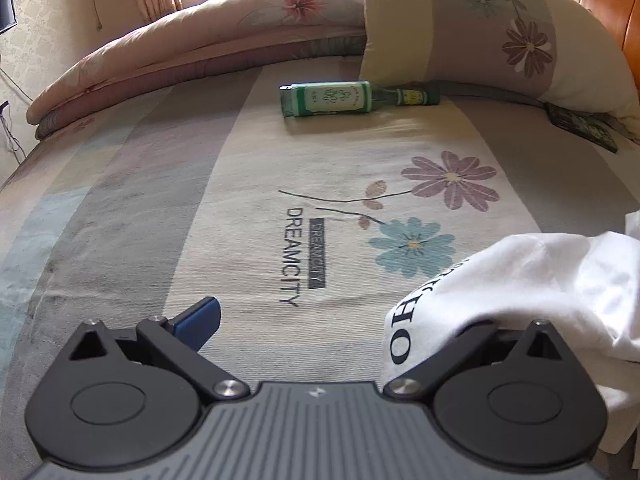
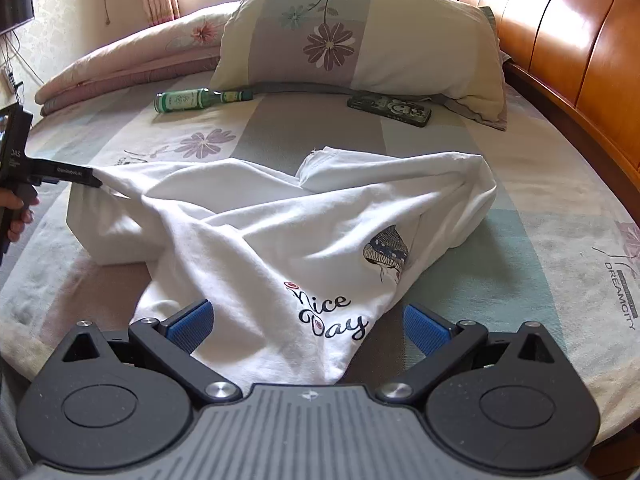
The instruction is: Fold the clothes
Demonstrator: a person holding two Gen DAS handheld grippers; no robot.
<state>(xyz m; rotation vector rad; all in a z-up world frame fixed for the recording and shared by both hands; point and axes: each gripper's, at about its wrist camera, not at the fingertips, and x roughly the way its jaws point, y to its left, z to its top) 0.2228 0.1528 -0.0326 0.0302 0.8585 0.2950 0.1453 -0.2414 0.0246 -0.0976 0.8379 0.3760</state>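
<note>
The white T-shirt [image 2: 280, 216] lies crumpled on the bed [image 2: 520, 240], hiding the left tool [image 1: 320, 312]'s right finger; its fingers stand apart. The right tool [image 2: 308, 320] gapes, straddling the near hem.

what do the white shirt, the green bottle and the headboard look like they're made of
White shirt: soft matte knit, probably cotton; it creases and slumps, with printed lettering.
Green bottle: likely glass, going by its translucent green body, with a paper-looking label; plastic can't be ruled out.
Headboard: wood or wood veneer, orange-brown with a glossy varnish that reflects window light across its panels.

Bed [image 2: 540, 216] bears shirt [image 2: 280, 220], bottle [image 2: 188, 100], pillow [image 2: 360, 40].
</note>
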